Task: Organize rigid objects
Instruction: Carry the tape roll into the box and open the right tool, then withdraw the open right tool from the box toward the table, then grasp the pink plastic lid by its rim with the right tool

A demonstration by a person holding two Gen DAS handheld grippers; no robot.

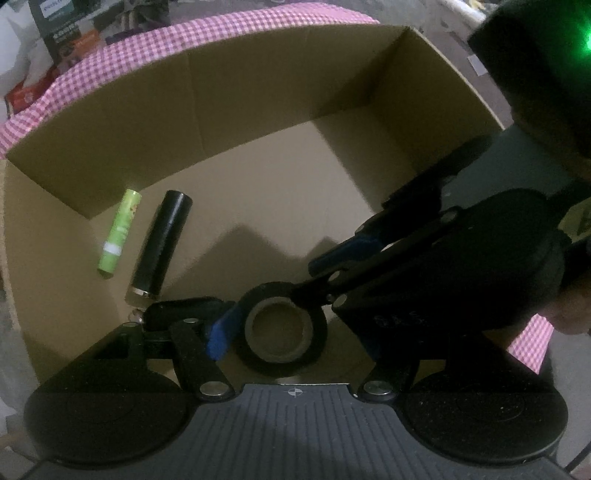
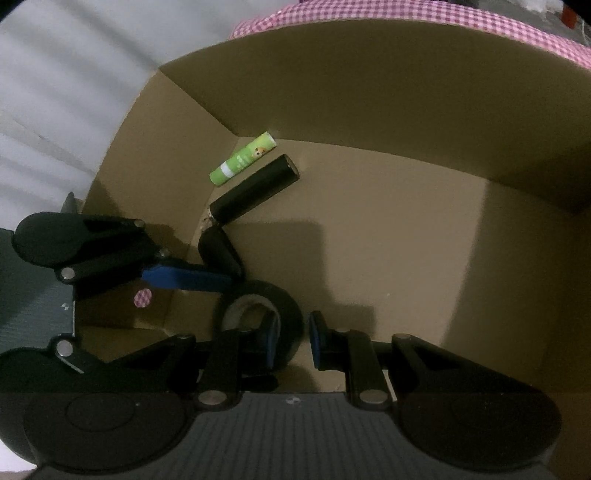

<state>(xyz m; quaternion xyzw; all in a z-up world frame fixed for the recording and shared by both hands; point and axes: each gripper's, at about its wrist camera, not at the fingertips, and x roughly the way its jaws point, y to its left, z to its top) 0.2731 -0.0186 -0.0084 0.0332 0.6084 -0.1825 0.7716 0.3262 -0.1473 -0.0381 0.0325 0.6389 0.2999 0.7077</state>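
- Down on the floor of the cardboard box (image 1: pixel 258 110), low centre of the left wrist view, the black tape roll (image 1: pixel 284 363) lies flat with its hole facing straight up. So there's no long axis to line up with, only a ring wall to pinch.
- The right gripper (image 2: pixel 293 336) has hold of it. One finger sits inside the hole and the other outside, and the jaws are closed nearly all the way on the ring wall.
- The left gripper (image 1: pixel 291 332) straddles the same roll with its jaws fairly wide. Its blue pad (image 1: pixel 221 332) is right up against the roll's left side, but the other finger is hidden behind the right gripper, so whether it's squeezing is anyone's guess.
- Both hands are at the roll, but the right one looks like the one doing the placing.
- Toward the left wall lie a green tube (image 1: pixel 118 232) and a black cylinder (image 1: pixel 162 243) with a metal end, side by side. Their long axes both run toward the far left corner, and the cylinder's metal end is near the left finger.
- Writing:
  - The green tube has a little cartoon animal and small print, too blurred to read.
  - A dark carton (image 1: pixel 62 29) in the upper left, past the pink checked cloth (image 1: pixel 110 59), carries lettering that's also unreadable.
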